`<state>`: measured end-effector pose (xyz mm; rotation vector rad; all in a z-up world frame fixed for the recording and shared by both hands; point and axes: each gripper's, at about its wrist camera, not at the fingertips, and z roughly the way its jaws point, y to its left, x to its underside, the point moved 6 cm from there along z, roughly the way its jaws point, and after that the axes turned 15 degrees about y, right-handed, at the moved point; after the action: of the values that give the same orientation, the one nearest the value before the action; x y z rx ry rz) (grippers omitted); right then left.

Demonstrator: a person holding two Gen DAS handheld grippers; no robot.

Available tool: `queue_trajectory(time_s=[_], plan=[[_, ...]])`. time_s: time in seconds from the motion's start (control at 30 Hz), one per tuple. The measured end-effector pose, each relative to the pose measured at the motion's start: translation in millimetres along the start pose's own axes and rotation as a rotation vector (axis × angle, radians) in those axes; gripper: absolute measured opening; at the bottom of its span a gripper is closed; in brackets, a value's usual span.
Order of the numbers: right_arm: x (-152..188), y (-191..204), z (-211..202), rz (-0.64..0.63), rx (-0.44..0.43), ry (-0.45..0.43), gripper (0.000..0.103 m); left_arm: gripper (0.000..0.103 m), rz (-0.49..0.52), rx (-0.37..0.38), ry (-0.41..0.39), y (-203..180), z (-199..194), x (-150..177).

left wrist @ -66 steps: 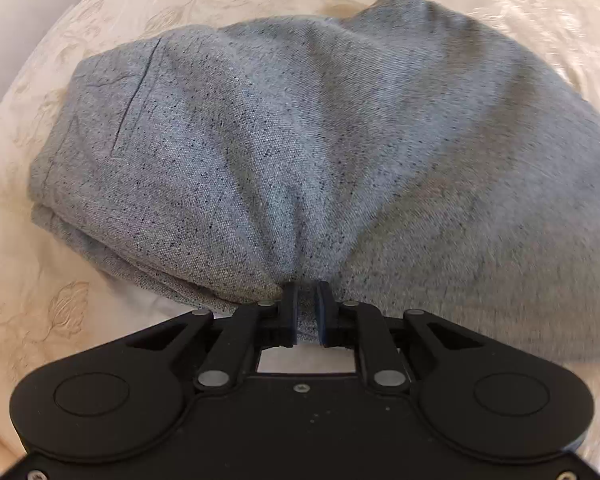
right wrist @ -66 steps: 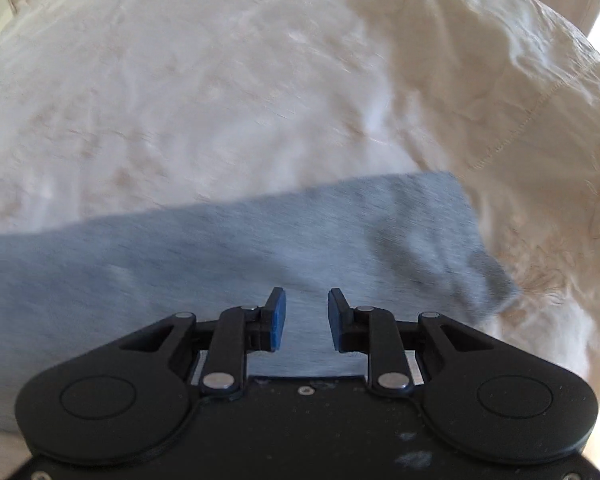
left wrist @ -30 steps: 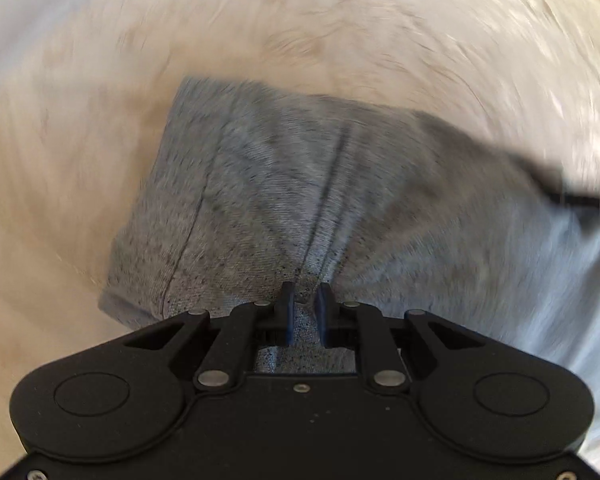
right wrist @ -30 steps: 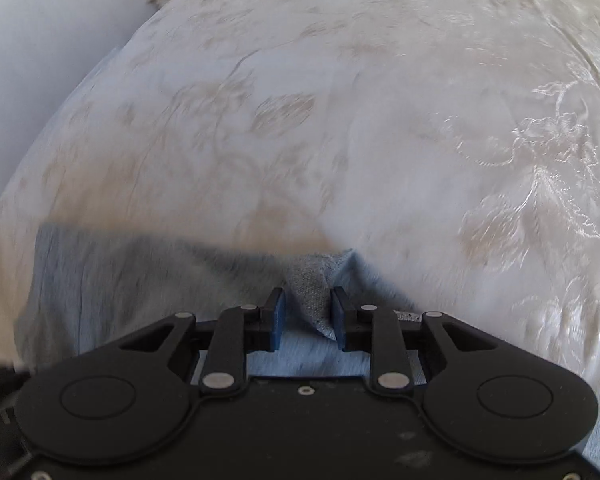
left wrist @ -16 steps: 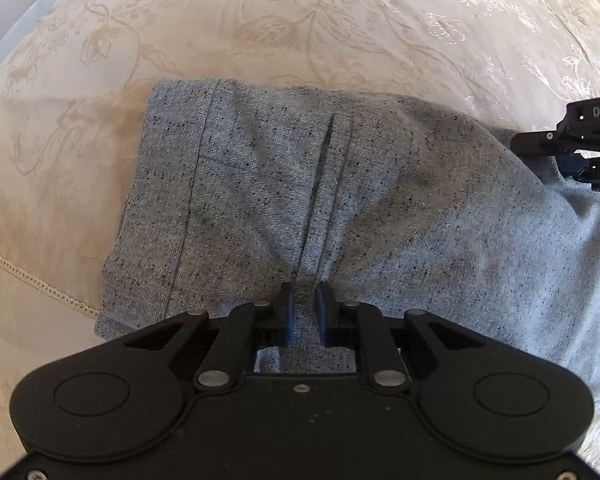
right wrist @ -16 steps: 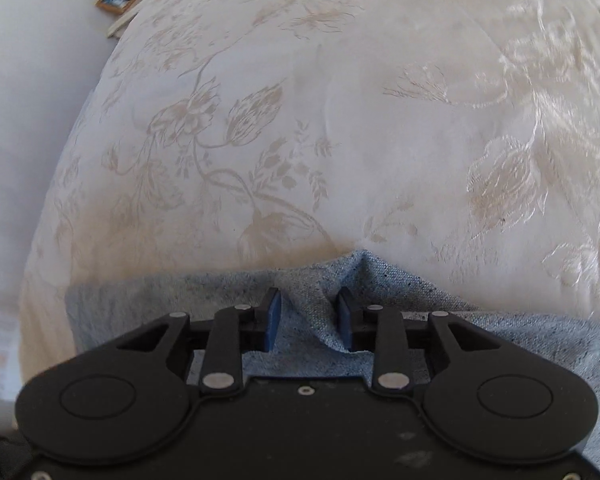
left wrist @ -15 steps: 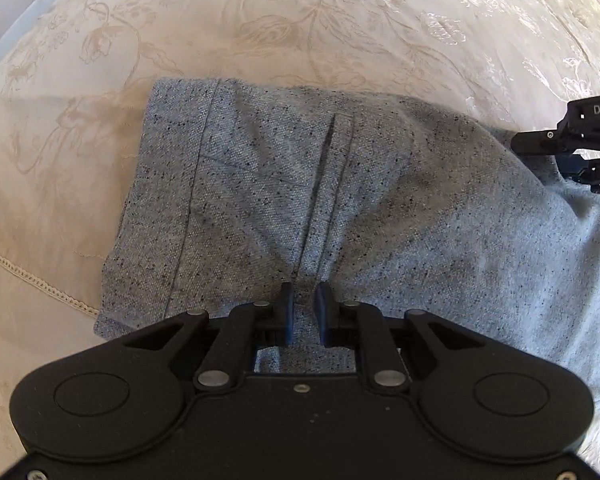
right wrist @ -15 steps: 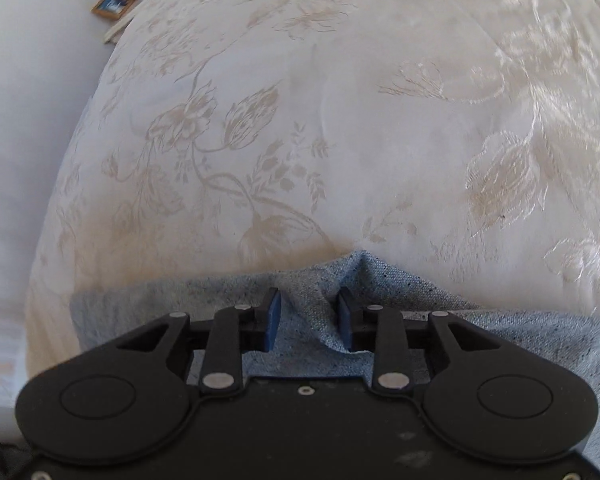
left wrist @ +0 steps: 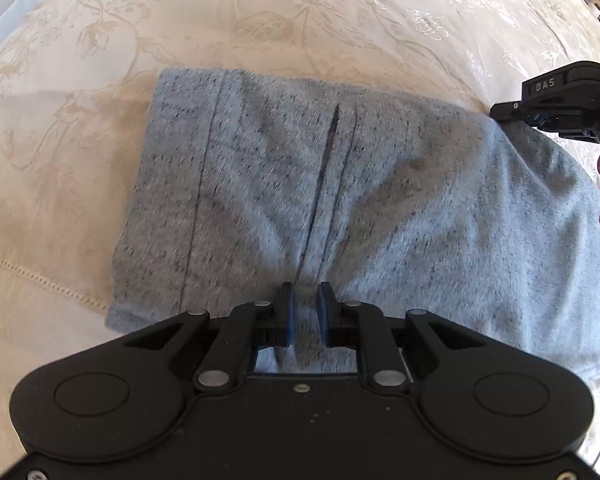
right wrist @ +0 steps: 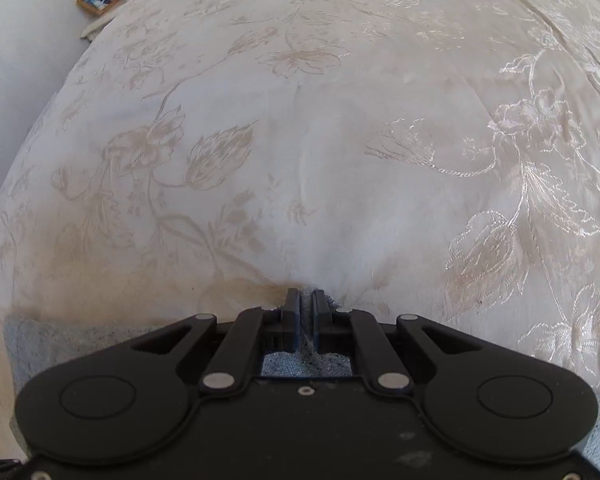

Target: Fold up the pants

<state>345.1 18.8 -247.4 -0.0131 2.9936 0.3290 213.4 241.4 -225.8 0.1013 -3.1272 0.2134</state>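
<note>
While the folded grey speckled knit pants point(left wrist: 340, 184) lie flat on your cream floral-embroidered bedspread point(left wrist: 300, 12), your left gripper point(left wrist: 305, 312) pinches their near edge and your right gripper point(right wrist: 306, 312) is closing on a corner fold

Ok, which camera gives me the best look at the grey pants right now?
The left wrist view: the grey pants spread across the bedspread, with seams, fly slit and near edge visible. The right wrist view shows only a pinched bit at the right gripper and a strip at lower left.
</note>
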Motion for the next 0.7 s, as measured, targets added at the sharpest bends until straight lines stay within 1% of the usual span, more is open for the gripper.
queue_trajectory(time_s=[0.03, 0.07, 0.13, 0.17, 0.23, 0.3, 0.37, 0.43, 0.5, 0.53, 0.57, 0.6, 0.67, 0.7], plan=[[-1, -2, -3, 0.009, -0.012, -0.007, 0.010, 0.021, -0.004, -0.001, 0.004, 0, -5, 1], [-1, -4, -9, 0.020, -0.019, -0.024, 0.014, 0.020, -0.004, -0.004, -0.010, 1, -10, 3], [4, -9, -30, 0.043, -0.016, -0.098, 0.019, 0.019, 0.019, -0.005, -0.059, -8, -27, 5], [8, -11, -41, 0.044, -0.019, -0.122, 0.023, 0.020, 0.035, 0.000, -0.082, -15, -34, 5], [21, -12, -59, 0.025, -0.039, -0.143, 0.024, 0.020, 0.065, 0.019, -0.105, -35, -42, 5], [43, -10, -72, -0.013, -0.058, -0.141, 0.024, 0.020, 0.105, 0.051, -0.105, -55, -40, 5], [74, -10, -79, -0.038, -0.063, -0.122, 0.024, 0.020, 0.162, 0.070, -0.087, -74, -30, 6], [100, -12, -79, -0.021, -0.063, -0.102, 0.024, 0.020, 0.221, 0.081, -0.054, -89, -16, 12], [128, -20, -76, 0.023, -0.071, -0.065, 0.024, 0.021, 0.260, 0.091, 0.025, -96, 5, 23], [141, -26, -71, 0.051, -0.068, -0.036, 0.024, 0.022, 0.269, 0.075, 0.069, -97, 18, 32], [153, -31, -67, 0.065, -0.058, -0.013, 0.024, 0.022, 0.276, 0.050, 0.096, -96, 28, 41], [165, -36, -63, 0.072, -0.039, 0.007, 0.024, 0.023, 0.281, 0.042, 0.094, -93, 35, 49], [190, -47, -51, 0.090, -0.005, 0.064, 0.024, 0.023, 0.267, 0.063, 0.079, -87, 37, 58], [209, -52, -44, 0.098, 0.009, 0.101, 0.020, 0.023, 0.247, 0.074, 0.088, -84, 36, 60]])
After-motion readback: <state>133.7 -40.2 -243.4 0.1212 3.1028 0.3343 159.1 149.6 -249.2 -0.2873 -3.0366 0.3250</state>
